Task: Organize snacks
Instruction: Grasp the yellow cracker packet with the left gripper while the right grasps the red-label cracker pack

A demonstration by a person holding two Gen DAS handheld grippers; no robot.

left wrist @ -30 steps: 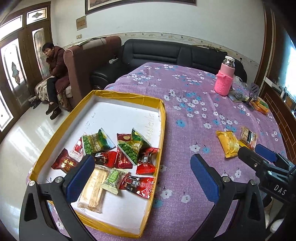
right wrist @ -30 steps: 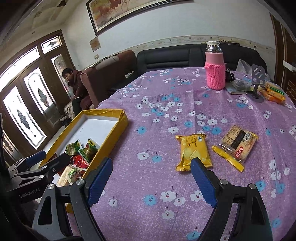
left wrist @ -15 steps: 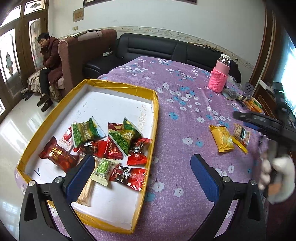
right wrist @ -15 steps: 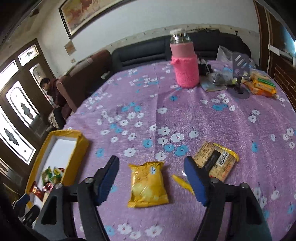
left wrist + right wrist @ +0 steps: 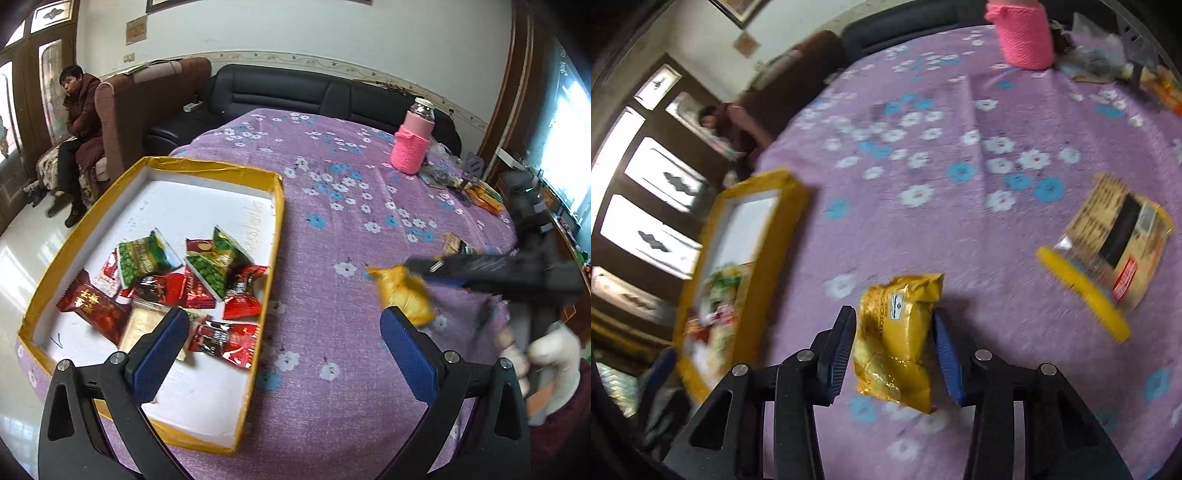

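I have the right gripper [image 5: 894, 345] closing its jaws around the yellow cracker packet [image 5: 897, 339], pads not yet pressing; next, carry it into the yellow box [image 5: 275, 236], while the left gripper [image 5: 284, 343] hovers with jaws apart.

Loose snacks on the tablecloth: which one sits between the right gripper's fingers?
The plain yellow cracker packet, flanked by the closing right gripper. The clear-windowed packet with a yellow edge lies apart, untouched.

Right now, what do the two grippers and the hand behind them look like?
Both the left gripper and right gripper have black frames with cut-out openings, silver bolts and ribbed blue pads. The hand on the right one appears to wear a whitish glove.
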